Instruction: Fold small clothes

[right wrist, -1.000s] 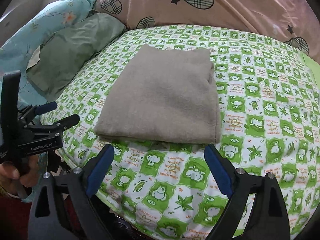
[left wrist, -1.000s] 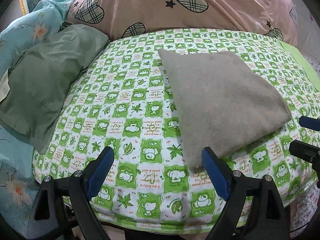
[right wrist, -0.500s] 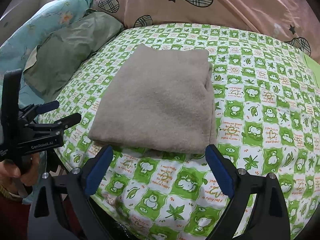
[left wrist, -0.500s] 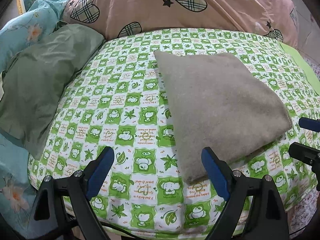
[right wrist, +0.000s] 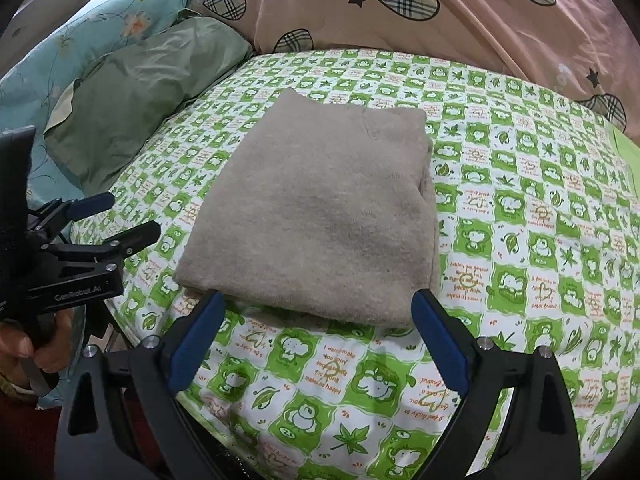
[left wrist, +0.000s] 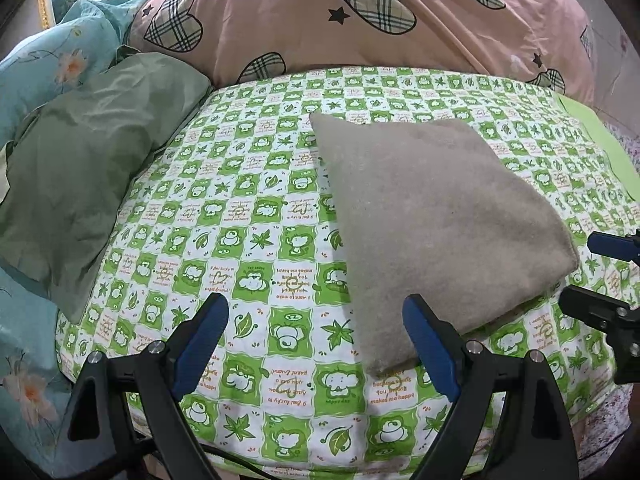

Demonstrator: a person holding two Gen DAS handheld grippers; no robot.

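Observation:
A folded grey-beige cloth (left wrist: 432, 216) lies flat on the green-and-white patterned bed sheet (left wrist: 240, 232); it also shows in the right wrist view (right wrist: 320, 216). My left gripper (left wrist: 316, 336) is open and empty, just in front of the cloth's near left corner. My right gripper (right wrist: 320, 328) is open and empty, its fingertips at the cloth's near edge. Each gripper appears in the other's view: the right one (left wrist: 600, 276) at the right edge, the left one (right wrist: 108, 220) at the left, held by a hand.
A green pillow (left wrist: 84, 176) and a light blue floral quilt (left wrist: 44, 68) lie on the left. A pink quilt with plaid hearts (left wrist: 360, 20) is heaped at the back. The bed's near edge (left wrist: 320, 468) runs just under the grippers.
Both grippers have moved slightly forward toward the cloth, which now looks larger and closer. Both stay open. The cloth has not moved.

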